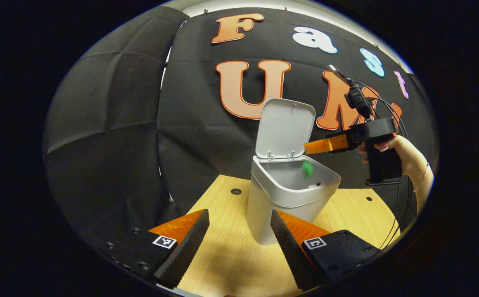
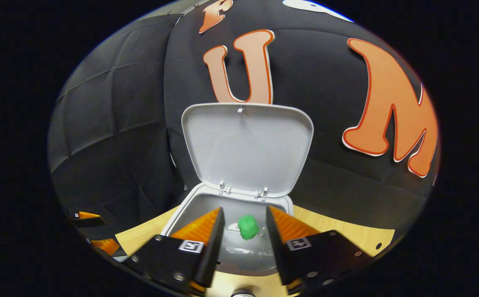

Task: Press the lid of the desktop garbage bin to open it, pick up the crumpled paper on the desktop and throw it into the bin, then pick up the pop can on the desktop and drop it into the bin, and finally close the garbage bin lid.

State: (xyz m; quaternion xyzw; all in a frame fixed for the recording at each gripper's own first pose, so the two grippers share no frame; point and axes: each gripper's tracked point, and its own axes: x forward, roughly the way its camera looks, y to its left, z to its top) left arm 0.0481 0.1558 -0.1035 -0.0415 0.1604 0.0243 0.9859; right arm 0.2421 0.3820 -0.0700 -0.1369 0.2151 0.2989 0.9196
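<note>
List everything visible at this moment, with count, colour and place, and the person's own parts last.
garbage bin: 1, white-grey, standing on the table in front of the booth wall.
bin lid: 1, white-grey, hinged up and standing open at the back of the bin.
crumpled paper: 1, green, in the bin's opening, free between the right gripper's fingers.
table: 1, light wood with small dark holes, under the bin.
left gripper: 1, open, low over the table in front of the bin.
right gripper: 1, open, above the bin's opening.
hand: 1, holding the right gripper's handle, to the right of the bin.
</note>
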